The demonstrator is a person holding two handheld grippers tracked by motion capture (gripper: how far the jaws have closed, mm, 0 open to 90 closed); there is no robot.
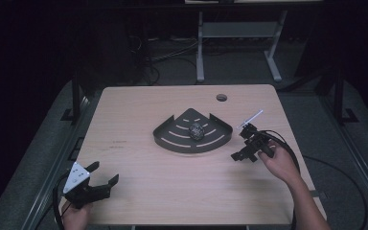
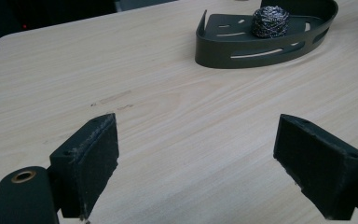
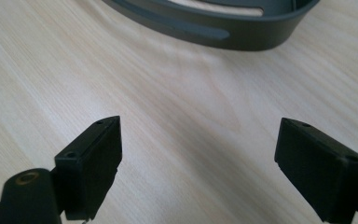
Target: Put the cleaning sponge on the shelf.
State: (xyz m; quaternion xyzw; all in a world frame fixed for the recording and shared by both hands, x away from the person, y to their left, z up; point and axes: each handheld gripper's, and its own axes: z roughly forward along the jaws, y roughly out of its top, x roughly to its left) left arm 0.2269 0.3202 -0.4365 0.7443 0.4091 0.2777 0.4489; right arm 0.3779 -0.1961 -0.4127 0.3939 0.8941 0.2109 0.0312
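Dark corner-shelf tray point(image 1: 172, 136) sits mid-bench, fan-shaped, curved slotted wall toward 6 o'clock, pointed corner toward 12 o'clock. Steel-wool scrubber point(image 1: 197, 130) lies inside the tray, roughly central, resting on the slotted floor. In the left gripper view the scrubber point(image 2: 270, 21) shows as a grey wire ball against the tray's back part, behind the curved front wall point(image 2: 261, 53).

Right gripper point(image 1: 247, 152) at 3 o'clock of the tray, just beside its right end, not touching it. Jaws spread wide, nothing between them; the right gripper view has bare wood between the two black pads point(image 3: 91, 163) and the tray's curved wall point(image 3: 242, 37) ahead at 12 o'clock, close. The person's right hand point(image 1: 280, 163) grips the handle, cable looping off toward 3 o'clock. A pale thin strip sticks up from the top of this gripper; cannot tell what it is.

Left gripper point(image 1: 104, 175) at 7 o'clock of the tray, well apart from it, near the bench's near-left corner. Jaws wide too, empty, pointing toward 2 o'clock across the bench. Grey three-cornered plate on top. Left hand point(image 1: 76, 215) at the bottom edge, partly cut off.

Bench point(image 1: 139, 187) is light wood, with a round cable hole point(image 1: 221, 97) at 12 o'clock of the tray near the far edge. Faint scuff marks point(image 2: 114, 99) on the wood at 9 o'clock of the tray.
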